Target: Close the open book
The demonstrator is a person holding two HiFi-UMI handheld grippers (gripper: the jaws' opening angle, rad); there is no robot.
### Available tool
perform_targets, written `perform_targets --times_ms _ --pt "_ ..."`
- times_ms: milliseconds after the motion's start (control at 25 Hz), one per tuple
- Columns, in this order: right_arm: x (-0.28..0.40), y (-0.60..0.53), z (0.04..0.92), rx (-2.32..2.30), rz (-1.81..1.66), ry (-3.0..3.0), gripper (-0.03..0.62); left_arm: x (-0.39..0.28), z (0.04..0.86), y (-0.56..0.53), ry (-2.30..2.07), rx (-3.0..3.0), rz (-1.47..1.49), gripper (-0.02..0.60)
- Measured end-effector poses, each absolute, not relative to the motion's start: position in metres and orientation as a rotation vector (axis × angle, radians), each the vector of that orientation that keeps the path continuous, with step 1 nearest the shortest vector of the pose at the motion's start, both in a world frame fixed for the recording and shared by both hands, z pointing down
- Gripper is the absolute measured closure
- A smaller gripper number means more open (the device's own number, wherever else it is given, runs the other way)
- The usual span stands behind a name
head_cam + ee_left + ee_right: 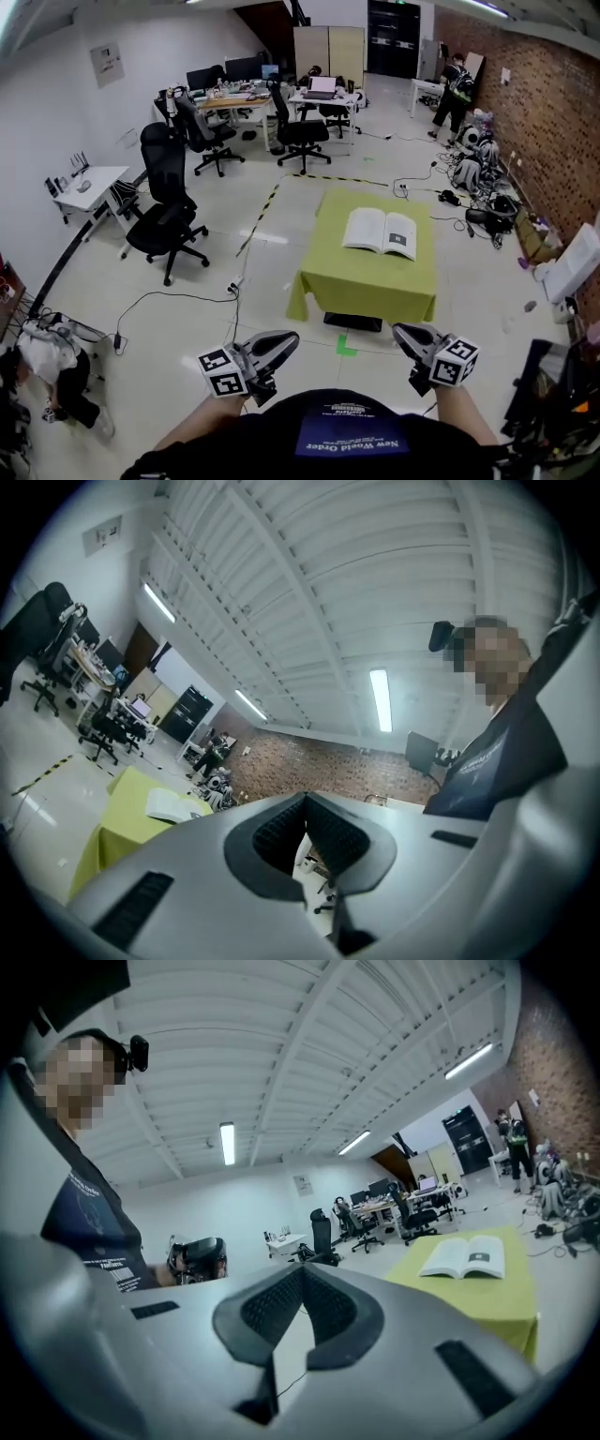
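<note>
The open book (pixel 381 232) lies flat, pages up, on a small table under a yellow-green cloth (pixel 366 277) in the middle of the room. Both grippers are held low near the person's body, well short of the table. My left gripper (pixel 286 340) and my right gripper (pixel 404 331) point toward it, each shut with nothing between the pads. In the left gripper view the jaws (pixel 306 802) meet, and the book (pixel 173 805) shows far off at the left. In the right gripper view the jaws (pixel 302 1273) also meet, with the book (pixel 466 1256) at the right on the cloth (pixel 492 1302).
Black office chairs (pixel 167 211) stand on the left, with desks (pixel 234 98) behind them. Cables and bags (pixel 487 211) lie along the brick wall at the right. A green tape mark (pixel 345 346) is on the floor before the table. A person (pixel 455 94) stands at the back.
</note>
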State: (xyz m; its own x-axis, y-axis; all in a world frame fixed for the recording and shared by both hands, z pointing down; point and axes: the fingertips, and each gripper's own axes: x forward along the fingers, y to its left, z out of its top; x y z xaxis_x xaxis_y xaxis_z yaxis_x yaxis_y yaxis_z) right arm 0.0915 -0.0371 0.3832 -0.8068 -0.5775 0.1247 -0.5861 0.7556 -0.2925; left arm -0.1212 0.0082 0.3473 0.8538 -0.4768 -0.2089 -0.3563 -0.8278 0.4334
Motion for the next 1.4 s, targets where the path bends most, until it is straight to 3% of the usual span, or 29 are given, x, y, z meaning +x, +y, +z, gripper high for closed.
perform_targets --times_ms 320,600,1400 --pt "0.159 -0.108 0.386 0.917 0.535 -2.985 0.606 -0.041 0.341 -0.054 -0.637 2.614 -0.391 0.575" --pt "0.195 -0.152 0.399 1.051 0.629 -2.935 0.606 -0.020 0.339 -0.121 -0.551 2.593 -0.378 0.575" --pt "0.130 -0.348 0.395 1.427 0.581 -2.731 0.608 -0.066 0.353 -0.381 -0.091 2.662 -0.310 0.575"
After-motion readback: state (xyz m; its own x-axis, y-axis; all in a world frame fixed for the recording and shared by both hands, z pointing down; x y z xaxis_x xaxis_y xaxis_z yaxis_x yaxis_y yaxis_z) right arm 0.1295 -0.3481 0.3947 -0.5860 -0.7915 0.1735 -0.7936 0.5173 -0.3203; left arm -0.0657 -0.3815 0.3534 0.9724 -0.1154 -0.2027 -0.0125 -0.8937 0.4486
